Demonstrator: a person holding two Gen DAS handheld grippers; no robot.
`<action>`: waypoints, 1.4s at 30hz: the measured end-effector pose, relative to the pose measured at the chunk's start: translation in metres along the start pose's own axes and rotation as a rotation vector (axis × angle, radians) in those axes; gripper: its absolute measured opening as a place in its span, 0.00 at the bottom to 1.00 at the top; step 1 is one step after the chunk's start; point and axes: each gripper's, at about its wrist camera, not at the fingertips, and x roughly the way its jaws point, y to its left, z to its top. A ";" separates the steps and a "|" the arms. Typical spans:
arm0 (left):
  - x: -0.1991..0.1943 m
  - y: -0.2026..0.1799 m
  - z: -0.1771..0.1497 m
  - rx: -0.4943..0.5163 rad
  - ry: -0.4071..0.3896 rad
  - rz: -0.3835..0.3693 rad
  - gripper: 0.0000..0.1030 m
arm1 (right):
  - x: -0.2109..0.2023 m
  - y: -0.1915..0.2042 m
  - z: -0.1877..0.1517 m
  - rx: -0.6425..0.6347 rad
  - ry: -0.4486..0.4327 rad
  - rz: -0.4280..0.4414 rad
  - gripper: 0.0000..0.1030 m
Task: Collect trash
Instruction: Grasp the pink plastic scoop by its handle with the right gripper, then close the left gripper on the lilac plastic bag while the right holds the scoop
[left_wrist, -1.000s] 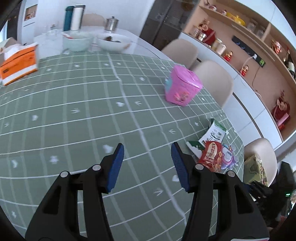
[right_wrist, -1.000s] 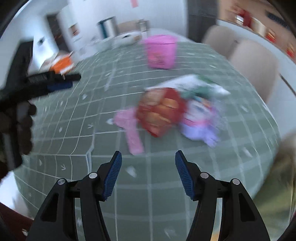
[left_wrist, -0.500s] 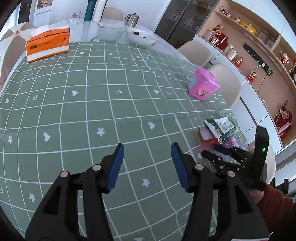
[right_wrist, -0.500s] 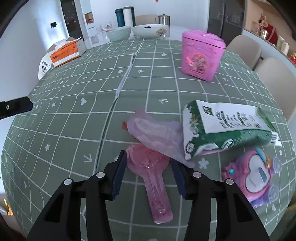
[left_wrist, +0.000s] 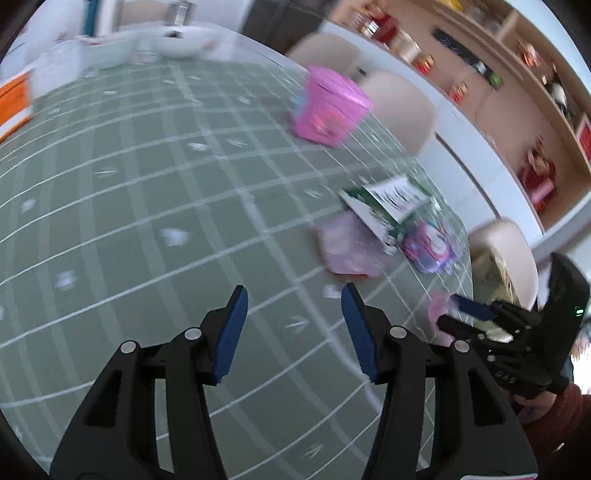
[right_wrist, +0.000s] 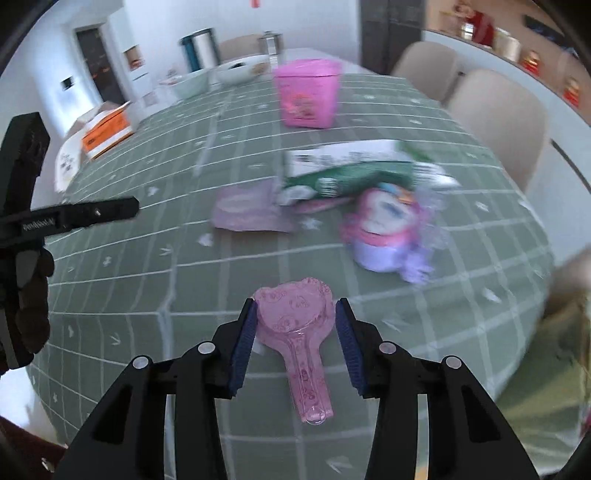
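Note:
My right gripper (right_wrist: 293, 314) is around the heart-shaped head of a pink plastic toy mirror (right_wrist: 295, 325), its jaws close beside the head; contact is unclear. Beyond it lie a pale purple wrapper (right_wrist: 247, 214), a green and white carton (right_wrist: 351, 173) and a pink and purple toy (right_wrist: 388, 229). My left gripper (left_wrist: 291, 302) is open and empty above the green checked tablecloth (left_wrist: 147, 206). The left wrist view also shows the wrapper (left_wrist: 347, 247), carton (left_wrist: 391, 203), toy (left_wrist: 428, 243) and right gripper (left_wrist: 461, 314).
A pink lidded bin (right_wrist: 308, 94) stands further back on the table. An orange tissue box (right_wrist: 107, 129), bowls (right_wrist: 240, 72) and flasks (right_wrist: 197, 48) are at the far end. Beige chairs (right_wrist: 498, 122) line the right side, with shelves (left_wrist: 498, 74) behind.
The red snack bag seen a second ago is gone from the pile. My right gripper has moved back toward the table edge with the pink mirror between its jaws. My left gripper swung right.

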 end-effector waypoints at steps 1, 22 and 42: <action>0.007 -0.004 0.003 0.004 0.013 0.001 0.49 | -0.004 -0.004 -0.001 0.010 -0.006 -0.012 0.40; 0.066 -0.043 0.040 0.120 0.027 0.098 0.43 | -0.070 -0.060 -0.030 0.177 -0.100 -0.093 0.41; 0.023 -0.046 0.035 0.073 -0.040 0.077 0.02 | -0.059 -0.053 -0.019 0.143 -0.085 -0.060 0.41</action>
